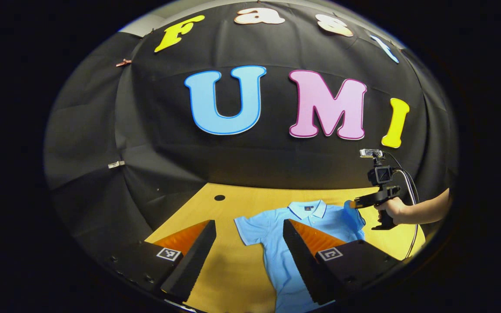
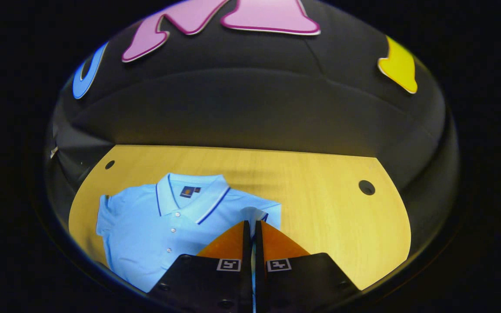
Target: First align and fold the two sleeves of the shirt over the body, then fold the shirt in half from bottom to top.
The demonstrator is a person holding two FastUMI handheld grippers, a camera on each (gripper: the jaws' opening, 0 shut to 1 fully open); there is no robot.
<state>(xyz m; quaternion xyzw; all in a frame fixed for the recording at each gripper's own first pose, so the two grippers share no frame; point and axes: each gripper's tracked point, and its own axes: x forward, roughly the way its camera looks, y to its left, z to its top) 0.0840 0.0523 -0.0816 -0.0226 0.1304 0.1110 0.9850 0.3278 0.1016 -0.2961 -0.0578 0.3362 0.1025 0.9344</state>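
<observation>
Blue shirt (image 2: 155, 226) sleeve (image 2: 259, 214) pinched in right jaws; left jaws spread above it.

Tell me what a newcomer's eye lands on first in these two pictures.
First, the light blue polo shirt lying flat, collar toward the black cloth wall, on the yellow wooden table. Next, the right claw, shut on the shirt's sleeve at the edge nearest it. In the left gripper view, the left claw hangs wide open above the shirt.
</observation>
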